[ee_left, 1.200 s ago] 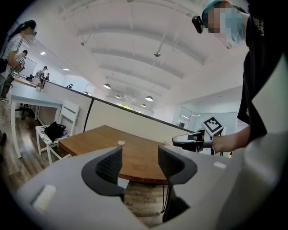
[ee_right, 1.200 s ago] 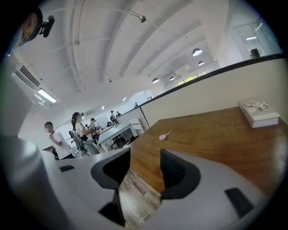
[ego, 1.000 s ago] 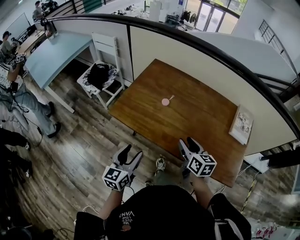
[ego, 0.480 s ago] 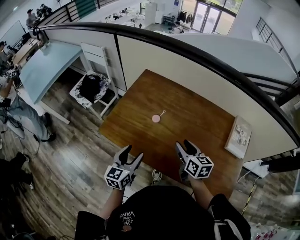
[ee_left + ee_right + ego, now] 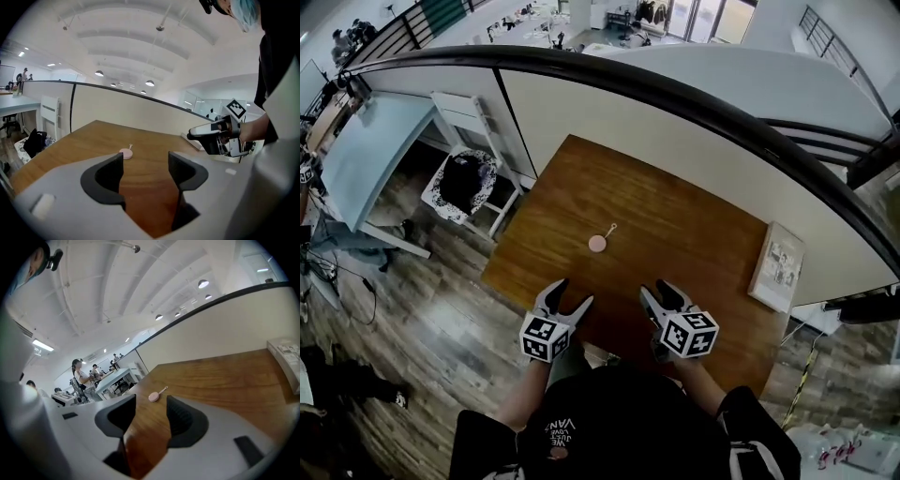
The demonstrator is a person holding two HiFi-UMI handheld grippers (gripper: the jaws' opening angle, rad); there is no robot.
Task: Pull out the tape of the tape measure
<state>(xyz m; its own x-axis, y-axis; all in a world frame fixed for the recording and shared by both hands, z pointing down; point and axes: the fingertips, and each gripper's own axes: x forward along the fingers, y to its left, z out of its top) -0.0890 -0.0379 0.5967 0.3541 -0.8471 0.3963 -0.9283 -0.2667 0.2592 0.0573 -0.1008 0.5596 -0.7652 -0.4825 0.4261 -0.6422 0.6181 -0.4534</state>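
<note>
One tape measure point(image 5: 597, 243) lies beyond left gripper point(image 5: 574, 292) fingers point(image 5: 555, 292), empty, just opened wider.

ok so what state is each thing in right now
left gripper: open, jaws have just been opening, nothing between them
right gripper: open, empty
tape measure: lying on the table, untouched, only a short tab out
book: closed, flat near the table's right edge
bag: resting on the chair seat
</note>
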